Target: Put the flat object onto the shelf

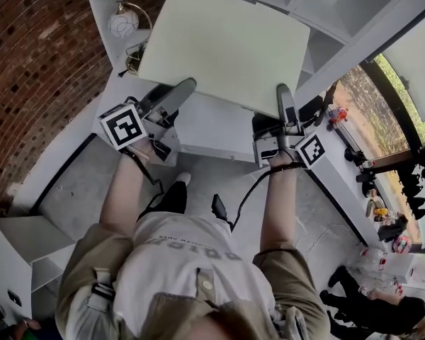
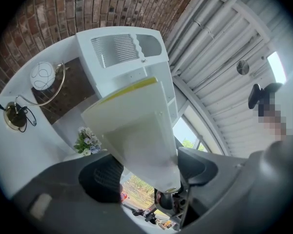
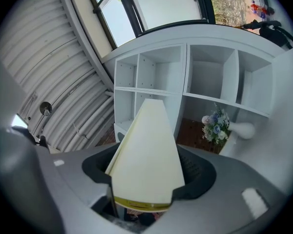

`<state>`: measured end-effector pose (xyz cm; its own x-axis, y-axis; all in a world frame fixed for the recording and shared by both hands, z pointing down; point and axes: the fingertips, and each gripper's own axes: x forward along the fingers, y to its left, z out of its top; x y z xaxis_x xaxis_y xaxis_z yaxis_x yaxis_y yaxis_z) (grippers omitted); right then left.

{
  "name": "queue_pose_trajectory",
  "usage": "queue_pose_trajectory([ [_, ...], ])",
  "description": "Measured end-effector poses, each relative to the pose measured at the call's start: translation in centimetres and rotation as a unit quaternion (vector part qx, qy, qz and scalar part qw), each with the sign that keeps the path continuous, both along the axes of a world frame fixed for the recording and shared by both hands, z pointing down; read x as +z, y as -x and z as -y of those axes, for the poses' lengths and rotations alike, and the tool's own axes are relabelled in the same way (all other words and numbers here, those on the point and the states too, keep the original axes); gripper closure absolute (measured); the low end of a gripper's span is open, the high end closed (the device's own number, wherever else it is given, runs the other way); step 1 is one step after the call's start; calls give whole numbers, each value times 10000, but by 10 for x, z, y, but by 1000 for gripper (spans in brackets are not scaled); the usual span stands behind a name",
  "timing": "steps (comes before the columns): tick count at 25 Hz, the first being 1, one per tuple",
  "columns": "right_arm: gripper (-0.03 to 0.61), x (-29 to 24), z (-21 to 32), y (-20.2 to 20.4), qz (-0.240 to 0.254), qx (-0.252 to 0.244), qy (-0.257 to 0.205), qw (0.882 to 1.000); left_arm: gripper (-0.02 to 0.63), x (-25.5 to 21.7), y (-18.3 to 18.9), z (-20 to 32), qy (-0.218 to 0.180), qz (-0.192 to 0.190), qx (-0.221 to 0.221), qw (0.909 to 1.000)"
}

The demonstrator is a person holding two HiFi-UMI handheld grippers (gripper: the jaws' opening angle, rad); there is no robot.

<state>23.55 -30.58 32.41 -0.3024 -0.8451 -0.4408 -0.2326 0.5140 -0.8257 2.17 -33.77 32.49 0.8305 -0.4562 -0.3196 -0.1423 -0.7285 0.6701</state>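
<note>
A large flat pale cream board (image 1: 227, 41) is held up in front of me, tilted, with one gripper on each near corner. My left gripper (image 1: 176, 93) is shut on its left part, and the board (image 2: 132, 126) fills the space between that gripper's (image 2: 154, 172) jaws. My right gripper (image 1: 285, 99) is shut on the right part; there the board (image 3: 149, 150) sits wedged between the jaws of the gripper (image 3: 149, 179). Beyond the board stands the white cubby shelf (image 3: 185, 77), also visible as the shelf (image 1: 326, 6) at the upper right.
A globe lamp (image 1: 122, 22) stands at the left of a white counter (image 1: 212, 129), against a brick wall (image 1: 28, 62). A bunch of flowers (image 3: 215, 126) sits in a low shelf compartment. Windows run along the right, and a person (image 1: 382, 303) is on the floor at lower right.
</note>
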Motion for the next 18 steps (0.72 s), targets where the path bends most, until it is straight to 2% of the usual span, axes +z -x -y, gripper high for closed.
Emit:
queue_pose_trajectory([
  [5, 259, -9, 36, -3, -14, 35, -20, 10000, 249, -11, -5, 39, -99, -78, 60, 9999],
  [18, 258, -46, 157, -16, -67, 64, 78, 9999, 249, -45, -15, 157, -30, -227, -14, 9997],
])
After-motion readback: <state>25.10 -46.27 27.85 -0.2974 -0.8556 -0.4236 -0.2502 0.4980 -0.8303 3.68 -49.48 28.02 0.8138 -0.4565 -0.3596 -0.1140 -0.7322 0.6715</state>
